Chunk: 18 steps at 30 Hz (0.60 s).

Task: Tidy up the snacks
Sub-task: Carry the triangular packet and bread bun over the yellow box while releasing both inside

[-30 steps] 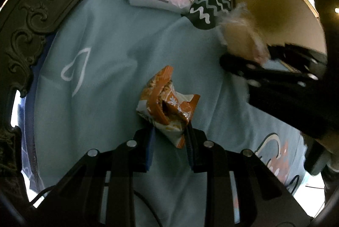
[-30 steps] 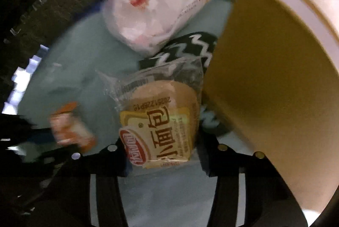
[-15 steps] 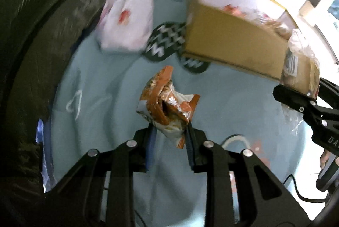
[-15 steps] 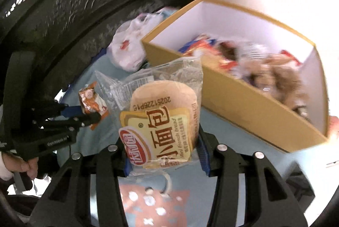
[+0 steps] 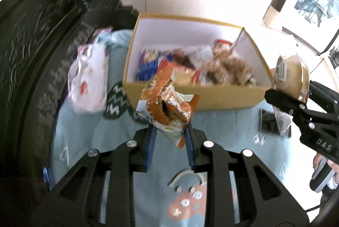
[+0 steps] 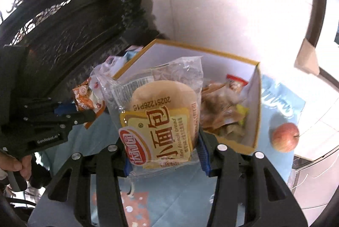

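Left gripper (image 5: pixel 168 138) jaws clamp crinkly orange foil snack packet (image 5: pixel 167 104); right gripper (image 6: pixel 162 149) jaws pinch clear-plastic mini bread pack (image 6: pixel 161 119). Both held before open cardboard box (image 5: pixel 211 97).

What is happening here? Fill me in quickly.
A person is sorting snacks with a pair of tongs in each hand. The left tongs are shut on an orange snack packet, and the right tongs are shut on a wrapped mini bread. Both are held in the air near an open cardboard box that already holds other snacks. A white bag lies on the blue cloth beside the box, and an apple sits on the other side.
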Motion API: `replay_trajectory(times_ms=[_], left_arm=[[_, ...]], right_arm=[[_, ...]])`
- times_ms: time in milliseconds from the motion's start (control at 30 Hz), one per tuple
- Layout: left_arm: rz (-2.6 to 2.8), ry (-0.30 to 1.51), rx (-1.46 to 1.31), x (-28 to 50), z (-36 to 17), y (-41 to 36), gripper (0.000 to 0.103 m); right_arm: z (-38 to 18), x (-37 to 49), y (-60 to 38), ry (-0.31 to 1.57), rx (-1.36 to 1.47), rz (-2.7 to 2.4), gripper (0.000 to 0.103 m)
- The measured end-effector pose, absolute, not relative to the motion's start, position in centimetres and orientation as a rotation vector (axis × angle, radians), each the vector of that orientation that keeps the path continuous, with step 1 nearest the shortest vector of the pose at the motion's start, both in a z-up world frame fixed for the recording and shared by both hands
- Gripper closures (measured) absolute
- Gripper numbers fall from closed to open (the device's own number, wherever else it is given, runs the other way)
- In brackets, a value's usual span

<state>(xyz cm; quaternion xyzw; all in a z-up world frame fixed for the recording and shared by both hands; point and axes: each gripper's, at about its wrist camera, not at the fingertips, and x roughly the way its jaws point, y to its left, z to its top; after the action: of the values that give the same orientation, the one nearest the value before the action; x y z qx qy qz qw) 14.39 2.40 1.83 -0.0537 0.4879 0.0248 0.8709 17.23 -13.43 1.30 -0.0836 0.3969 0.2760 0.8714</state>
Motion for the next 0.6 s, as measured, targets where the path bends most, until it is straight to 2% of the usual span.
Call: replay_trajectory(times_ms=[200,467,500,533,567,600], left_arm=[[0.039,1.002,-0.116,19.1,2.7,1.3,0.078],[0.036,1.039,-0.177,25.6,0.7,0.7,0.077],[0.041,1.048,-0.196,26.2,0.3,0.9,0.071],[0.053,1.060,-0.223,26.8,-0.4,1.1,0.036],[0.076,1.057,-0.234,27.1,-0.8,1.2,0.018],[0.104,1.042,-0.224,27.2,-1.0,1.2,0.011]], right_arm=[[2.1,20.4,-15.0,0.816,-0.149,0.510,0.055],[0.3,25.0,-14.4,0.847,-0.175,0.427,0.054],[-0.2,25.7,-14.2,0.855,-0.190,0.404,0.051],[-0.6,26.1,-14.2,0.861,-0.208,0.383,0.046],[-0.9,26.3,-14.0,0.857,-0.228,0.356,0.033],[-1.0,26.2,-13.9,0.830,-0.242,0.330,0.027]])
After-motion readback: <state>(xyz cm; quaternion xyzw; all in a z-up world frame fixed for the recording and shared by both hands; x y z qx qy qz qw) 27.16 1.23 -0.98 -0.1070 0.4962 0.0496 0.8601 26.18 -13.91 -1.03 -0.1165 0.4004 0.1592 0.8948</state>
